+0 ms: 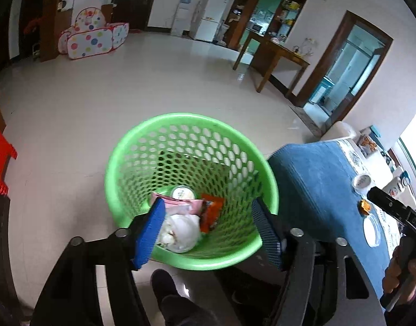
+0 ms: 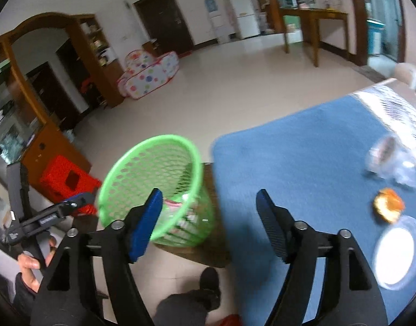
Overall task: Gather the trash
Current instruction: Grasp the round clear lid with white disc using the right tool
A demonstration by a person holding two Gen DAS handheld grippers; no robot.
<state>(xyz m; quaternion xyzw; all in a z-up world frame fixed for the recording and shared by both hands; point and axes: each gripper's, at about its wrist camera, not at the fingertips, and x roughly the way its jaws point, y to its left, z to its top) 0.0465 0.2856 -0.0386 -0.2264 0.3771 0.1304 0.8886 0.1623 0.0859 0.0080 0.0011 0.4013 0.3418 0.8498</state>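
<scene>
Left gripper (image 1: 208, 217) hovers over a green basket (image 1: 131, 163) of trash, fingers apart and empty; right gripper (image 2: 209, 212) likewise, beside the bench (image 2: 303, 149).

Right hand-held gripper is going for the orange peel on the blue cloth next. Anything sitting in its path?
Nothing visible blocks it. The right hand-held gripper is open and empty over bare blue cloth. The orange peel lies to its right, with a clear lid just nearer and a clear cup beyond, both beside the route.
</scene>
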